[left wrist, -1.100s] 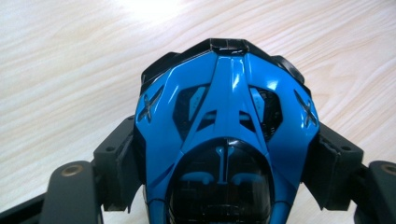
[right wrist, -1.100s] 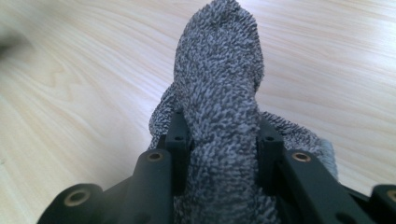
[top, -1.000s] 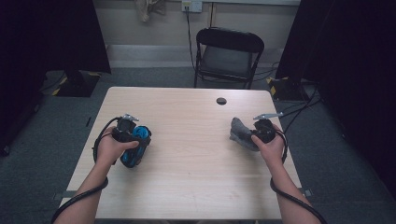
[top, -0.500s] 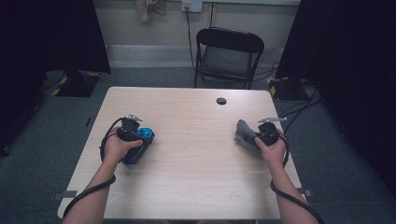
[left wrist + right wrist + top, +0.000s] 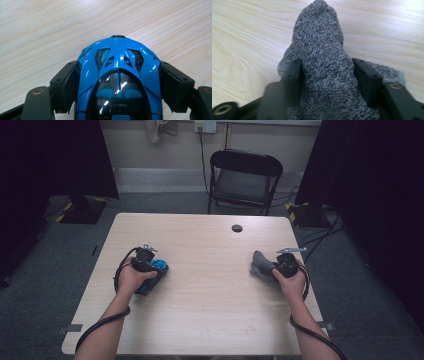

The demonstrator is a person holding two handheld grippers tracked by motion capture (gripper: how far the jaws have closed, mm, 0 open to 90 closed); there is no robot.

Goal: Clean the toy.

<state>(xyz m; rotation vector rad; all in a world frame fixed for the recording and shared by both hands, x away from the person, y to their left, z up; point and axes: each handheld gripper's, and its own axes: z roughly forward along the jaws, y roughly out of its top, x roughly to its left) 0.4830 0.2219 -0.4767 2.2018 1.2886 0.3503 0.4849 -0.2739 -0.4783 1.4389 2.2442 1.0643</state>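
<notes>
one blue toy car is clamped in the left claw at the desk's left | one grey sock sits between the right claw's just-opened jaws, on the desk's right | car's black canopy seen from left gripper view | one chair seen from high view

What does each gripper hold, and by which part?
Left gripper clamps the blue toy car by its sides. Right gripper, jaws just opening, brackets the grey sock mid-length.
</notes>
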